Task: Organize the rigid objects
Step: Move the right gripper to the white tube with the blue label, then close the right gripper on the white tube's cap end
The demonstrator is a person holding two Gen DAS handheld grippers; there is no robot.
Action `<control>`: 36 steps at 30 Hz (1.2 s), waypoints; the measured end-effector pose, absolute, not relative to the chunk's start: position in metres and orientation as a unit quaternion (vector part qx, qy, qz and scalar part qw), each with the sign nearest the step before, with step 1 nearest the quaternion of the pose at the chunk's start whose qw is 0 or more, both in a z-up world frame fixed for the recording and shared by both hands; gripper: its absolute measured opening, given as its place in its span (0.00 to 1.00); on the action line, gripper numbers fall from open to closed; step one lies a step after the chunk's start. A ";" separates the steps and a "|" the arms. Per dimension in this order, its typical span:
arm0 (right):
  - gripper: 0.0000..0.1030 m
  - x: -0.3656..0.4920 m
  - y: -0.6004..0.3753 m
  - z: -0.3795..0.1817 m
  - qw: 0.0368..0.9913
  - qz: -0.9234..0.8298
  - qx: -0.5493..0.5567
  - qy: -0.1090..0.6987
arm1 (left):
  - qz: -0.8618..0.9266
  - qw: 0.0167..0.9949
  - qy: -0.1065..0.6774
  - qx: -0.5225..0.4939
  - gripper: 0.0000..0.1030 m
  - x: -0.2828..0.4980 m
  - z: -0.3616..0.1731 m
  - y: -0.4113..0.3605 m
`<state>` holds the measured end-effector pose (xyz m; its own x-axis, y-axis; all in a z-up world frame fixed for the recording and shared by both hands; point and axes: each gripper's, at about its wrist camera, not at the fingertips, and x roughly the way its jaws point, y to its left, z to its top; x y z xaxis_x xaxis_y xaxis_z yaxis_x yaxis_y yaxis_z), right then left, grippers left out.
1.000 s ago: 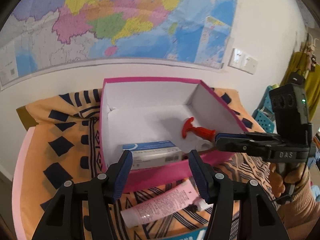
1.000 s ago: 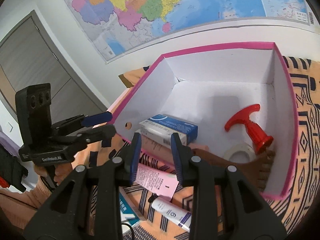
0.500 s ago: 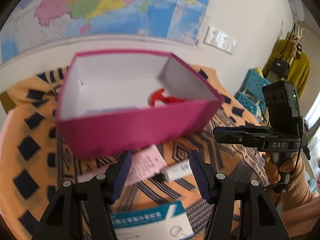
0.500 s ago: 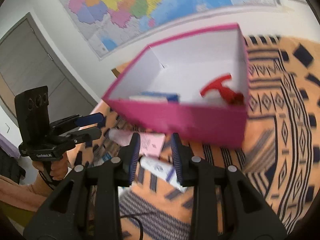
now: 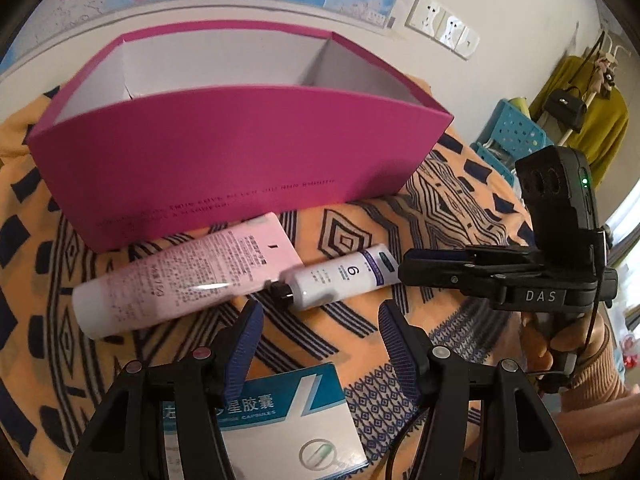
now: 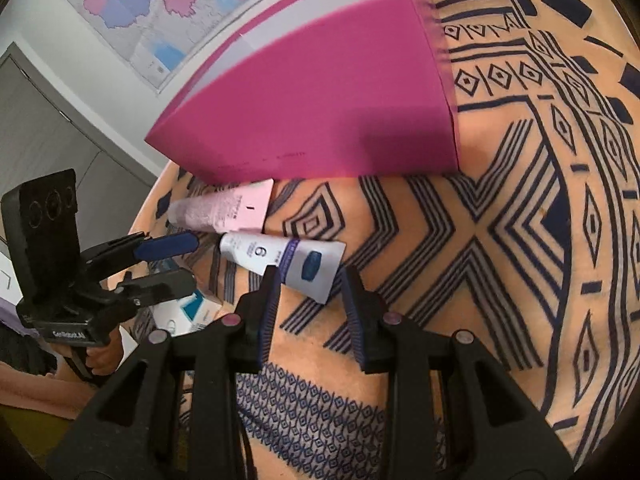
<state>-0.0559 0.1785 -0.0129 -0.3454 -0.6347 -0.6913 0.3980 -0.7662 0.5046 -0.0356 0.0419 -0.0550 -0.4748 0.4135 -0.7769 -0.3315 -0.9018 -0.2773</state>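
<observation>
We found the white tube (image 6: 280,262) on the cloth just in front of the pink box (image 6: 320,112), touching the pink tube (image 5: 188,276). Right gripper (image 6: 310,304) stood apart astride its crimped tail; left gripper (image 5: 320,336) apart, empty. Judged light, squashy, slick: grip mid-body.

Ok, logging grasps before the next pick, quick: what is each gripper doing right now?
Left gripper: open, holding nothing, above the teal medicine box.
Right gripper: open, holding nothing; the flat end of the white tube lies between its fingers.
</observation>
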 end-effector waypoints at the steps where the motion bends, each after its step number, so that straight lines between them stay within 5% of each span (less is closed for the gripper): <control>1: 0.33 -0.056 0.178 -0.014 0.318 -0.811 0.475 -0.123 | 0.857 0.216 -0.044 -0.465 0.58 -0.036 -0.056 0.043; 12: 0.36 -0.055 0.168 -0.017 0.324 -0.815 0.466 -0.118 | 0.856 0.214 -0.042 -0.469 0.52 -0.044 -0.058 0.050; 36: 0.44 -0.050 0.167 -0.014 0.338 -0.812 0.454 -0.144 | 0.867 0.207 -0.022 -0.453 0.55 -0.036 -0.050 0.057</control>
<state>-0.0500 0.1674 -0.0140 -0.3604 -0.6789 -0.6396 0.4184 -0.7306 0.5397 -0.0361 0.0572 -0.0504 -0.5036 0.3797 -0.7760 -0.3390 -0.9130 -0.2268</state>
